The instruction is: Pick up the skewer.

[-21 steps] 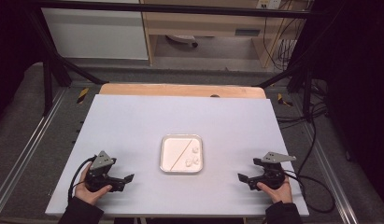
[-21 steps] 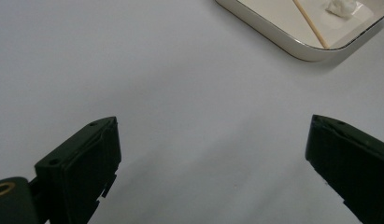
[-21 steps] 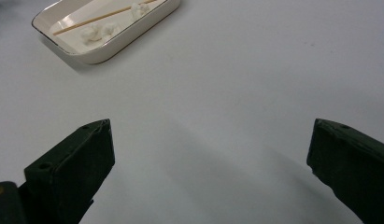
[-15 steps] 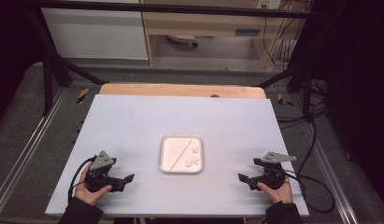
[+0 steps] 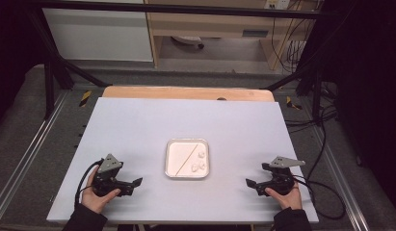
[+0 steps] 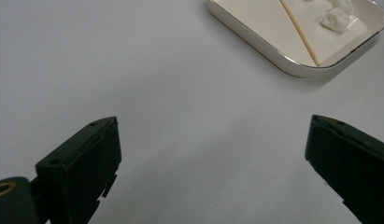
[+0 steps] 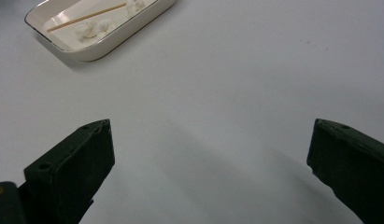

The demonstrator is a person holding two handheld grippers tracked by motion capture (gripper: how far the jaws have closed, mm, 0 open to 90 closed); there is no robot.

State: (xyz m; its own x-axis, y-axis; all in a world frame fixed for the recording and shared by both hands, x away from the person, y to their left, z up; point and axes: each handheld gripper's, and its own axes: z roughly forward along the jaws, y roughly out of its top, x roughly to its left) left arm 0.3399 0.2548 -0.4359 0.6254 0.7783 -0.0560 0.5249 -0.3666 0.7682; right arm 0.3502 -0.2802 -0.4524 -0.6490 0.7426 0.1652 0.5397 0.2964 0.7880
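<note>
White square ceramic tray [image 5: 172, 166] with thin wooden stick [image 5: 187, 156], cotton balls [image 5: 199, 166] unchanged mid-table; my left gripper [image 5: 136, 183] and right gripper [image 5: 249, 184] stay parked near, jaws apart, empty; nothing started.

A white table [image 5: 138, 125] is seen from above, with a bare wooden strip [image 5: 186, 93] left uncovered along its far edge. A small white tray [image 5: 170, 169] with rounded corners is set directly on the table, slightly near of the middle and about midway between left and right. In the tray a thin wooden stick [image 5: 191, 155] is laid diagonally, and white lumps [image 5: 200, 161] are gathered at its right side. In the left gripper view the tray [image 6: 255, 42] is found at the upper right; in the right gripper view it [image 7: 129, 32] is found at the upper left. The rest of the table is shown plain.
</note>
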